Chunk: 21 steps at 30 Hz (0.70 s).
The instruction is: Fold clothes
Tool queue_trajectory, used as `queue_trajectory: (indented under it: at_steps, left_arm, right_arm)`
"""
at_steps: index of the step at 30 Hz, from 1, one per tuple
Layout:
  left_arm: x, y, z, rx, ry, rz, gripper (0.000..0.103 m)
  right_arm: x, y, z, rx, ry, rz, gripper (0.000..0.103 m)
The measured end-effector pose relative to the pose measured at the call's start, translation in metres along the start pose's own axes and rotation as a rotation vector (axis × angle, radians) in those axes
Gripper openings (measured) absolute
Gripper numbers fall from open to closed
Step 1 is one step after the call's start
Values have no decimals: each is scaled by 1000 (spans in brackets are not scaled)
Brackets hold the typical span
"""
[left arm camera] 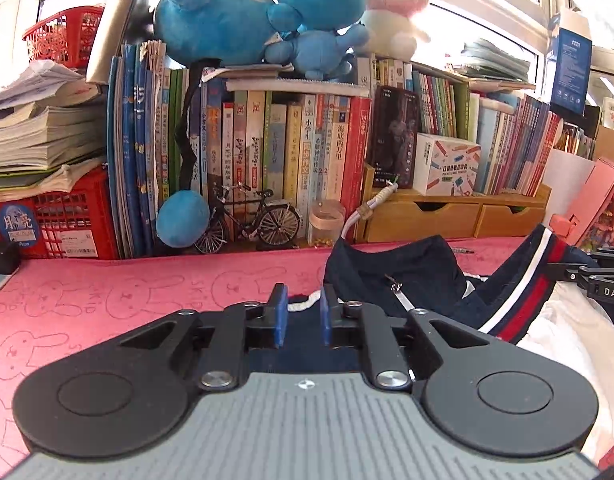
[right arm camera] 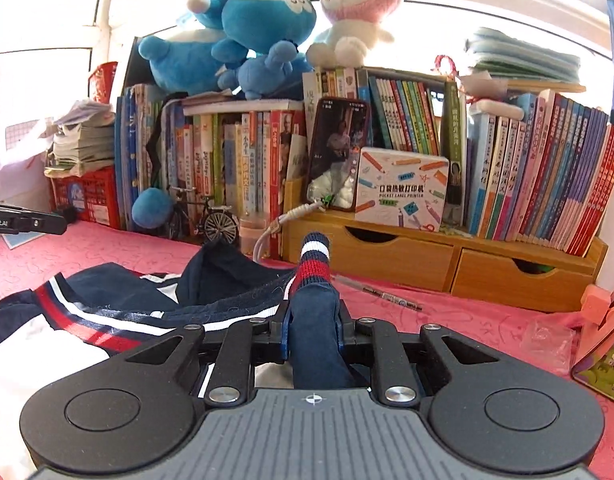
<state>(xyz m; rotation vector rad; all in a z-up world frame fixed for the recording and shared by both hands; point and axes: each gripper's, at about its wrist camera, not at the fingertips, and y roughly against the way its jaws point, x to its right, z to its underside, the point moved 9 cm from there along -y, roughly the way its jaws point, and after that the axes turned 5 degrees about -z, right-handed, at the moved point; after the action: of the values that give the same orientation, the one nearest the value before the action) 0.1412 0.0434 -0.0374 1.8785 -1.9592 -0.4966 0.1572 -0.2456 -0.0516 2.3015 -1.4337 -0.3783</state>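
Left wrist view: the left hand-held gripper [left arm camera: 303,312] has its blue pads partly apart, with dark navy cloth and a white cord between them; whether the pads press it I cannot tell. The navy zip jacket with red and white striped ribbing [left arm camera: 435,280] lies crumpled on the pink rabbit-print mat [left arm camera: 107,300] covering the table. At the right edge, another black gripper arm reads "DAS" [left arm camera: 603,284].

Right wrist view: the right hand-held gripper [right arm camera: 311,328] is nearly closed on the jacket's navy sleeve, its striped cuff [right arm camera: 315,260] sticking up ahead of the pads. A white box [right arm camera: 401,190] on the wooden drawer shelf [right arm camera: 447,264] reads "POCKET LABEL PRINTER". At left, a black arm reads "Robot.AI" [right arm camera: 23,220].
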Motion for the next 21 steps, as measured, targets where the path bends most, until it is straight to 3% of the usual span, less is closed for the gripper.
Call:
queue_trajectory:
  at_steps: [1,2,3,7,9,11,13,14,15,18,21]
  left_arm:
    - [1,-1,12,-23,-21,4,70]
    - [1,-1,22,-36,-38,9,93]
    - [1,0,32,-45,-53,14,101]
    - [1,-8,63,-154,-52,58,103]
    - [2,-14,75,-198,-48,64,103]
    - [4,-16,79,-186,-57,51,103]
    - [8,-13,79,-146,-86,-1,95]
    - [10,-8,76,-122,-102,-24,81]
    - [11,-3,74,-98,-116,-42,67]
    - [14,14,51,-21,-99,-42,41]
    - [14,21,16,59,-88,-37,34]
  right_arm:
    - [2,-5,11,-25,-4,5,23]
    - [5,-9,22,-51,-8,9,25]
    - [7,-13,33,-76,-12,14,31]
    - [15,-18,61,-123,-68,8,49]
    - [17,-18,63,-131,-83,8,73]
    - [16,-20,65,-146,-78,1,76]
    - [14,-18,64,-132,-76,2,75]
    - [13,-17,64,-123,-74,2,55]
    - [9,-13,61,-106,-70,-6,24]
    - [-7,8,42,-24,-21,-3,15]
    - [-20,30,11,83,29,21,14]
